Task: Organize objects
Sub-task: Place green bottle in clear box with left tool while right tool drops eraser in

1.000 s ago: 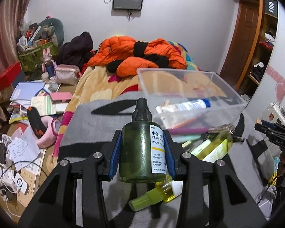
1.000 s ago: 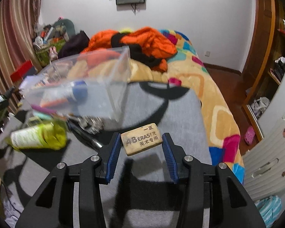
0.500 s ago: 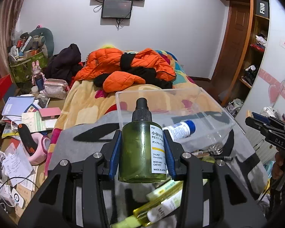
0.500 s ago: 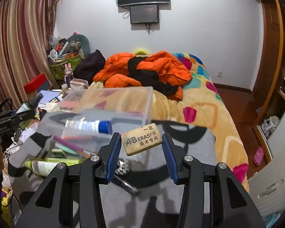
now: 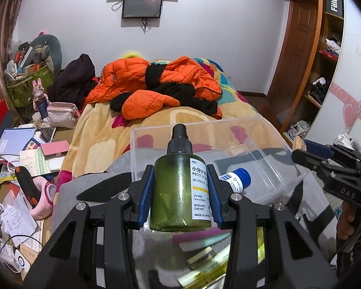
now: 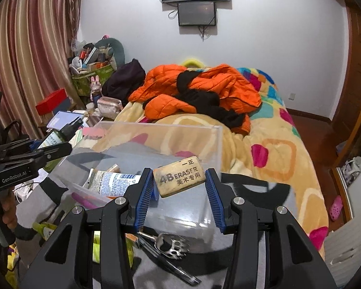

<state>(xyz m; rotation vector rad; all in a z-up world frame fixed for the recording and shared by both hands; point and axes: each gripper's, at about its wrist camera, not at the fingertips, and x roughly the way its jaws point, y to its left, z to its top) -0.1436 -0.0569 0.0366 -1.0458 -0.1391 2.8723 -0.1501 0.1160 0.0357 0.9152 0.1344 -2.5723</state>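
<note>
My left gripper (image 5: 180, 200) is shut on a green spray bottle (image 5: 179, 192) with a black pump top, held upright at the near left edge of a clear plastic box (image 5: 264, 130). My right gripper (image 6: 179, 191) is shut on a tan 4B eraser (image 6: 179, 175), held above the box's (image 6: 214, 144) near side. A white tube with a blue cap (image 5: 235, 180) lies in the box; it also shows in the right wrist view (image 6: 113, 180). The right gripper shows at the right edge of the left wrist view (image 5: 325, 156), the left gripper at the left of the right wrist view (image 6: 36, 154).
The box stands on a grey-and-black blanket (image 6: 252, 187) on a bed. A pen (image 6: 170, 267), a paw-shaped metal opener (image 6: 173, 245) and yellow-green tubes (image 5: 204, 272) lie in front of it. An orange jacket (image 5: 151, 84) lies further back. Clutter covers the desk at left (image 5: 24, 156).
Both grippers have risen and moved toward the box with their loads. The bottle now stands at the box's near edge and the eraser is over its near side.
</note>
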